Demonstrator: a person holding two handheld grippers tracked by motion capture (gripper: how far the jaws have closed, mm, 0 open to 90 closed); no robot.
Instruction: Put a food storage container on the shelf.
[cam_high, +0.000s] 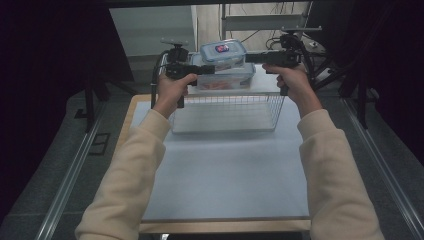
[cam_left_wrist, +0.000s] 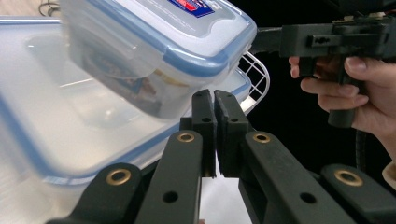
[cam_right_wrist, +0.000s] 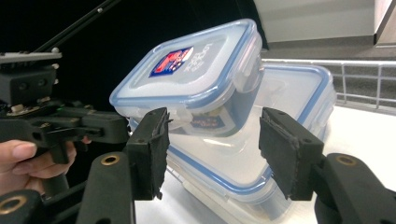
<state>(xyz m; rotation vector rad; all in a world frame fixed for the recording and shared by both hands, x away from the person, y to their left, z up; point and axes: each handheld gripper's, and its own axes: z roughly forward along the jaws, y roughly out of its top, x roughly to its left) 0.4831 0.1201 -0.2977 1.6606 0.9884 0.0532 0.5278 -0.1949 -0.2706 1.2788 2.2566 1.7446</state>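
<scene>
Both claws are hovering at the far edge of the surface, one at each end of two stacked boxes. Left claw (cam_left_wrist: 214, 100) is sitting fully closed, its jaws pressed together with nothing between them, the tips just beside the near corner of the big box (cam_left_wrist: 70, 116). Right claw (cam_right_wrist: 212, 140) is standing open, the pads apart and not pressing on anything, with the small box (cam_right_wrist: 196, 70) showing between them farther off.

That small box is resting tilted on the lid of the big one, both with lids clipped on, above the far side of the wire basket (cam_high: 227, 112). I am judging that neither box is gripped yet, so the lift is not begun; taking hold and placing both boxes is all left to do.

Under my sleeves the surface (cam_high: 225, 175) is lying pale and bare in front of the basket. Around it the room is looking dark, with stands and cables behind.
</scene>
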